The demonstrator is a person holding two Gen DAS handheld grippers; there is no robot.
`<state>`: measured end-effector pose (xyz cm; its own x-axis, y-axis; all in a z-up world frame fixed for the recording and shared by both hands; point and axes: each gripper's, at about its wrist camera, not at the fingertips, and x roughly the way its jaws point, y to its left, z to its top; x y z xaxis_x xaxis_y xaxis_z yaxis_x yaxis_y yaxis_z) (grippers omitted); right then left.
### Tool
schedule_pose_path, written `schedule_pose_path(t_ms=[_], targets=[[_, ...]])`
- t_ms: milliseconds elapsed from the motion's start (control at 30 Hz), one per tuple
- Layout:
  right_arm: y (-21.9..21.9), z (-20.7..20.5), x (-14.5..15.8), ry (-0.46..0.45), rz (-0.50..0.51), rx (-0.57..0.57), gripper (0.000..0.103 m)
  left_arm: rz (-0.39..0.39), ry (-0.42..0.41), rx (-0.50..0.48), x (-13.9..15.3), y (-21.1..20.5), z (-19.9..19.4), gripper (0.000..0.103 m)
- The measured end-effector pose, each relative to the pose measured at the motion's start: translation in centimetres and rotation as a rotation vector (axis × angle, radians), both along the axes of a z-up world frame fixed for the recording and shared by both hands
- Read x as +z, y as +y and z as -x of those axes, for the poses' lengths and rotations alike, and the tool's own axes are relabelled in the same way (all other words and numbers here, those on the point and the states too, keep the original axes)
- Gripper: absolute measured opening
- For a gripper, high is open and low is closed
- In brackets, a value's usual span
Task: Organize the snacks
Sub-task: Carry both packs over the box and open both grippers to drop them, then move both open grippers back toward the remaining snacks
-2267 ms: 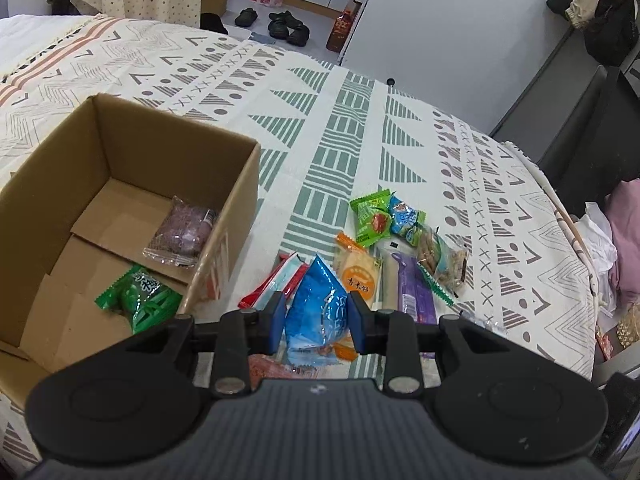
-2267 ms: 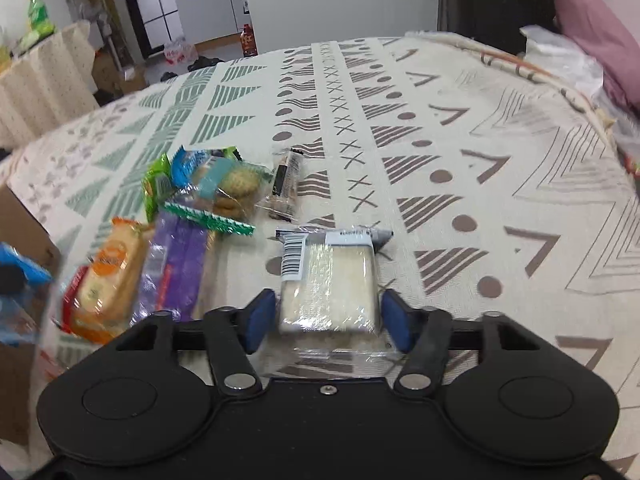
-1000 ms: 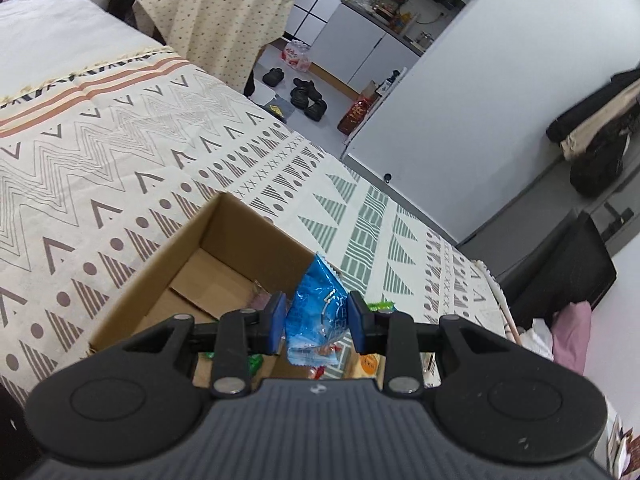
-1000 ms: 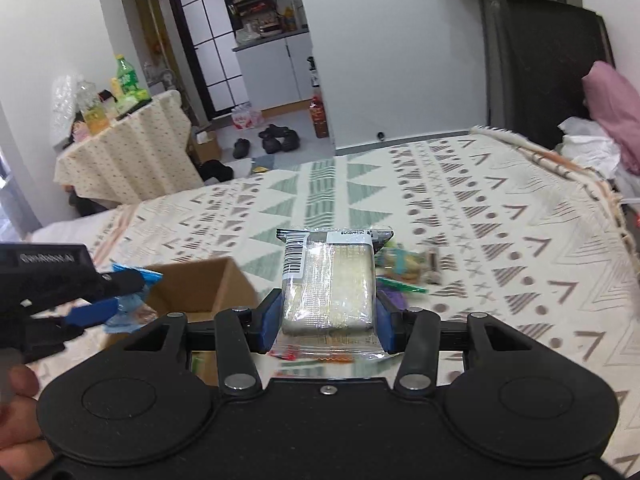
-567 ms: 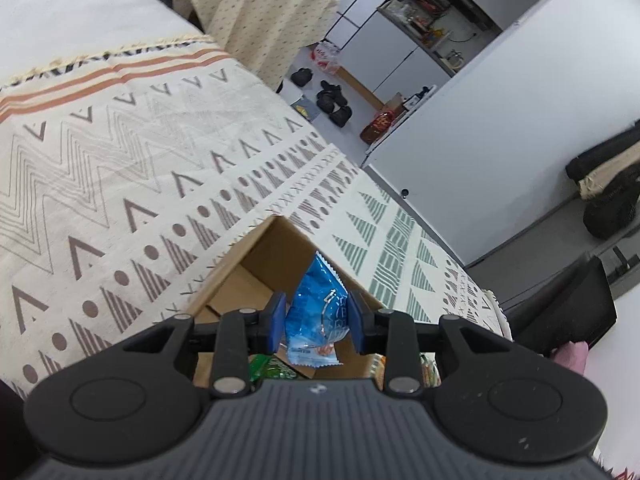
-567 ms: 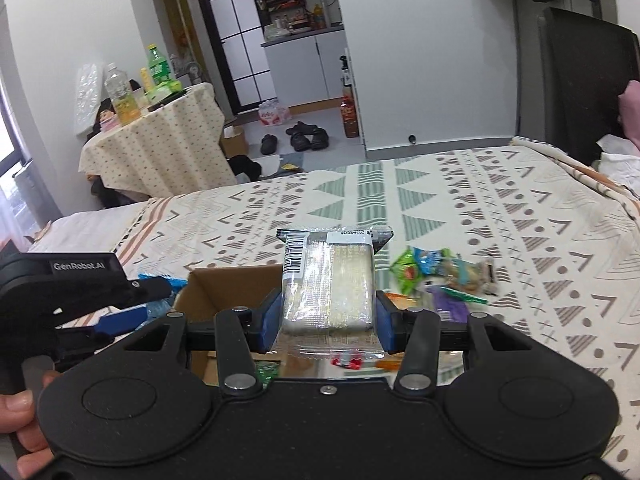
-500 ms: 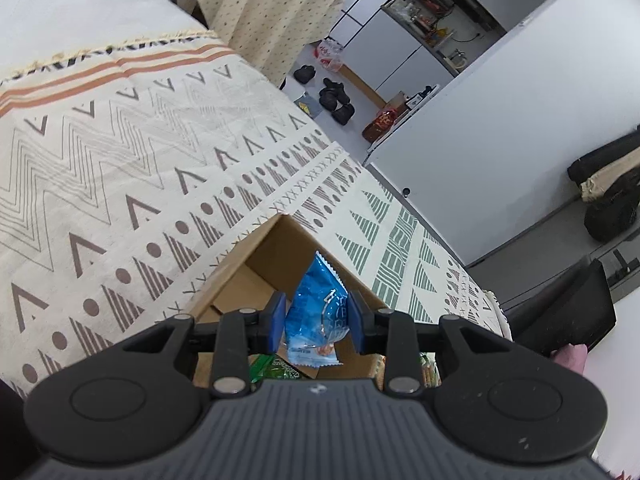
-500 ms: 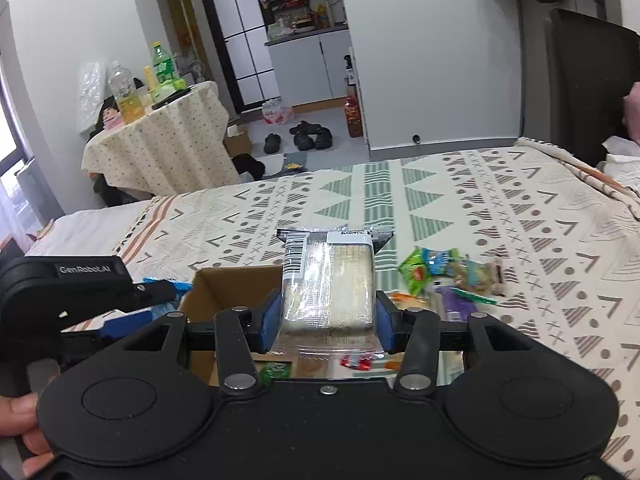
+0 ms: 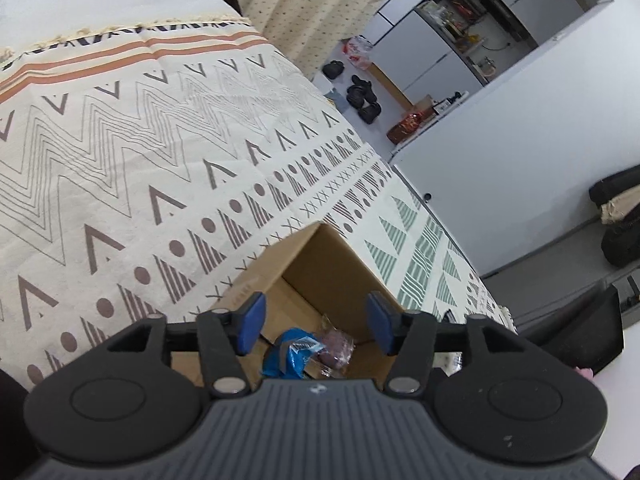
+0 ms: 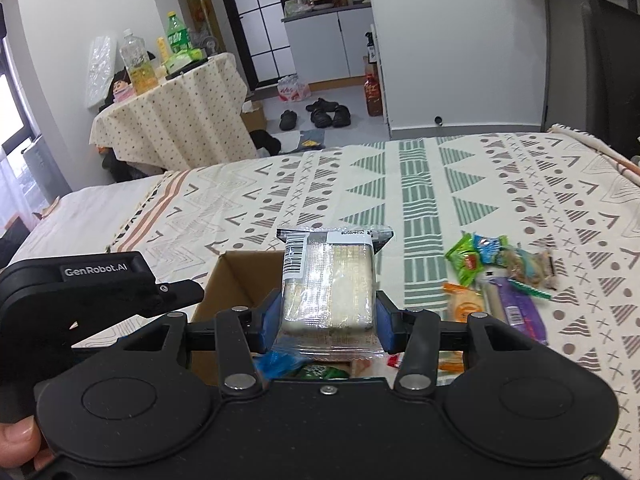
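Note:
In the left wrist view my left gripper (image 9: pixel 316 318) hangs over the open cardboard box (image 9: pixel 328 256), its jaws opening with nothing between them. A blue snack packet (image 9: pixel 294 354) lies loose in the box beside a purple-brown packet (image 9: pixel 336 350). My right gripper (image 10: pixel 326 316) is shut on a clear-wrapped pale block snack (image 10: pixel 328 284), held above the box (image 10: pixel 236 280). Blue (image 10: pixel 276 362) and green (image 10: pixel 320 372) packets show in the box below it. Several loose snacks, among them a green packet (image 10: pixel 464 258) and a purple bar (image 10: pixel 516 308), lie on the patterned bedspread (image 10: pixel 420 184) to the right.
The left gripper's black housing (image 10: pixel 100 292) sits close at the left of the right wrist view, a thumb (image 10: pixel 18 446) below it. Beyond the bed stand a cloth-covered table with bottles (image 10: pixel 172 112), shoes on the floor (image 10: pixel 328 114) and a dark chair (image 10: pixel 608 60).
My left jaws have spread and the blue packet has dropped from them into the box. My right gripper has carried the pale block leftward over the box.

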<state>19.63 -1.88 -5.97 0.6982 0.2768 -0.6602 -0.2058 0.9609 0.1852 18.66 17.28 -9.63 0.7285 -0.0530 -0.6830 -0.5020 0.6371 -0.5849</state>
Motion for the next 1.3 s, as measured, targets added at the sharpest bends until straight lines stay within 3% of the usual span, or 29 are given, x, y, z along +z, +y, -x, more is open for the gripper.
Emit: schedule_pose_path(t_ms=[267,333,367,467,800,867,1300], targets=[[2.3,-1.7,-0.9,0.024,-0.021,0.050,0.048,0.003,0.021,0.044,-0.4,0.9,-0.2,0.077],[2.7,-2.0,-1.1,0.016,-0.035,0.065,0.054,0.003,0.035,0.048,-0.6,0.9,-0.4,0.078],[2.8,-2.2,-1.1,0.015,-0.036,0.069,0.062,0.006,0.044,0.049,-0.6,0.9,-0.6,0.078],[2.6,-2.5,-1.5,0.030,-0.020,0.064,0.065,0.000,0.055,0.044,-0.7,0.6,-0.8,0.081],[-1.6,-1.8,-1.1,0.044,-0.010,-0.002,0.066,-0.065,0.073,0.023,-0.2,-1.7,-1.1,0.087],[-2.8,-1.5,-0.9,0.041,-0.008,-0.023,0.070,-0.077,0.071,0.012,0.0,-2.3,-1.0,0.087],[-10.2,1.4,-0.1,0.031,-0.010,-0.135,0.075,-0.192,0.008,-0.100,2.4,-8.9,-0.5,0.097]])
